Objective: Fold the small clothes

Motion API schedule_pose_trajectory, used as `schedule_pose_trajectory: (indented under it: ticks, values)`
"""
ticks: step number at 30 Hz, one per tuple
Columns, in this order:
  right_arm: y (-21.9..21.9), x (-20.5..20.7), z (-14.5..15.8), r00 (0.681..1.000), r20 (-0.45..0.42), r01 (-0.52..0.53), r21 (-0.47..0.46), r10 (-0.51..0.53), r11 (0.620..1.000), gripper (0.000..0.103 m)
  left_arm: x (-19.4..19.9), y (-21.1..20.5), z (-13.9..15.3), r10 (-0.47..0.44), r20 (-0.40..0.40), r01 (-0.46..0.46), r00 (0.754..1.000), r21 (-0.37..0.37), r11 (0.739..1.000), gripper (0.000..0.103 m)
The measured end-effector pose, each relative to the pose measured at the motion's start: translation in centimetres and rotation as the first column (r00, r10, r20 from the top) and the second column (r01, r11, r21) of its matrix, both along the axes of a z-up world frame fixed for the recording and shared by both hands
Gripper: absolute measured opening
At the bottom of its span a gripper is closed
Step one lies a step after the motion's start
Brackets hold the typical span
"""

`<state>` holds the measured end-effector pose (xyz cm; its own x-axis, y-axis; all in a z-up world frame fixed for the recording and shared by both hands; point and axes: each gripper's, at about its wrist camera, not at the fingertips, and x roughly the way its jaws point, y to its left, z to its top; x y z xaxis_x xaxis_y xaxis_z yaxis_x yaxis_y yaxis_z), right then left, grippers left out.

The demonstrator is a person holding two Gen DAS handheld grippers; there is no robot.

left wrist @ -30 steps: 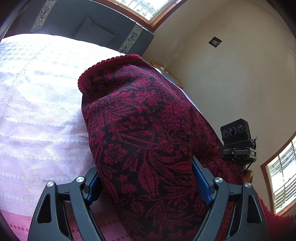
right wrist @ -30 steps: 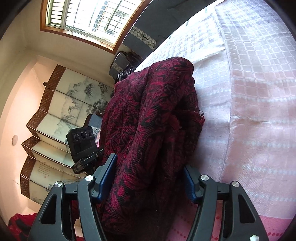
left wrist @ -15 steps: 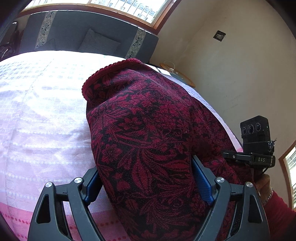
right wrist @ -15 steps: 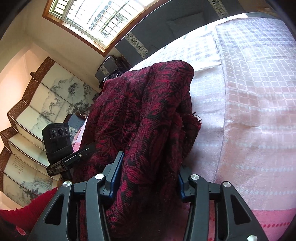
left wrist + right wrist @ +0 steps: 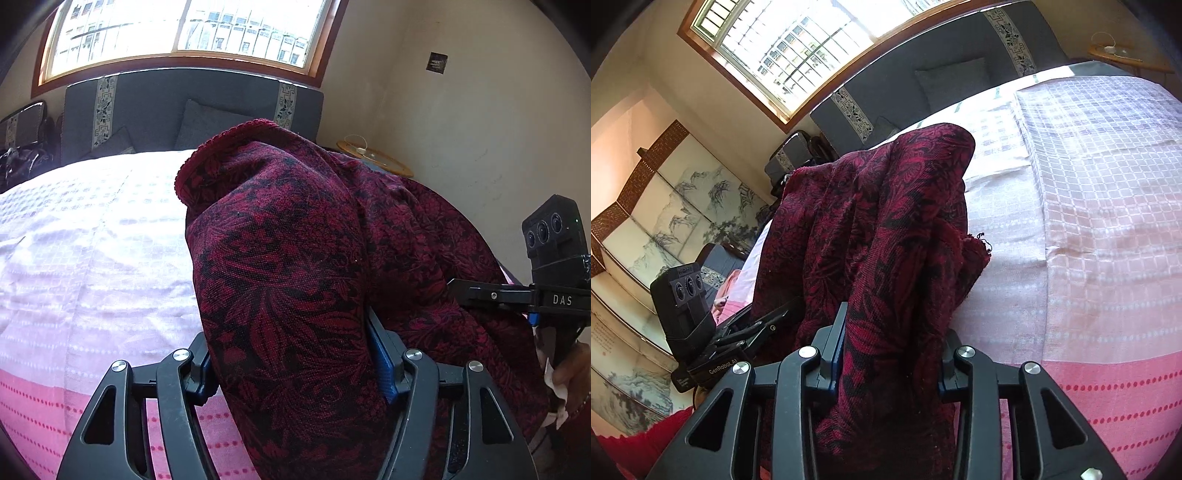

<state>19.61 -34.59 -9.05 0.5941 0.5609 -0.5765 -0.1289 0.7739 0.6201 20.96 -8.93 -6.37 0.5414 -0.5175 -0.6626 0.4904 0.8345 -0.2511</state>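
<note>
In the left wrist view, the left gripper [image 5: 295, 369] is closing its fingers [image 5: 382, 363] on a thick bunch of the dark red patterned garment [image 5: 288, 280], which is filling the whole gap between the blue pads and pressing against both. In the right wrist view, the right gripper [image 5: 890, 349] is likewise closing on a narrower bunch of the same garment [image 5: 886, 236], its fingers [image 5: 836, 339] pinching the cloth from both sides. The cloth is hanging up off the pink and white bed cover [image 5: 85, 266], stretched between the two grippers.

The left view is showing the garment's scalloped hem [image 5: 221, 144] curling at its far edge, the other gripper at the right edge, and a round wooden side table [image 5: 376, 157] in the corner. The right view is showing a frayed edge [image 5: 977, 247] of the cloth and a painted folding screen [image 5: 676, 206] along the wall. Both are showing the grey headboard [image 5: 192, 99] under the window [image 5: 184, 33].
</note>
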Motion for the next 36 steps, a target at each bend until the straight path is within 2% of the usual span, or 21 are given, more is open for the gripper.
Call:
schedule_pose_trajectory:
  ticks: [16, 24, 28, 36]
  values:
    - [5.8, -4.8, 3.2, 0.997, 0.069, -0.024, 0.094, 0.017, 0.995, 0.033, -5.9, 6.3, 4.4, 0.073, 0.065, -0.075, 0.995, 0.024, 0.997, 0.065]
    - [8.9, -9.0, 3.6, 0.996, 0.078, -0.046, 0.144, 0.035, 0.989, 0.033, -11.6, 9.3, 5.4, 0.089, 0.085, -0.092, 0.992, 0.026, 0.995, 0.065]
    - [9.7, -10.8, 3.6, 0.997, 0.066, -0.057, 0.155, 0.048, 0.986, 0.033, -13.6, 10.1, 5.9, 0.097, 0.07, -0.098, 0.993, 0.005, 0.995, 0.065]
    - [10.1, -13.4, 4.1, 0.994, 0.084, -0.076, 0.17, 0.063, 0.982, 0.033, -17.3, 11.6, 7.0, 0.108, 0.093, -0.108, 0.99, 0.002, 0.994, 0.065]
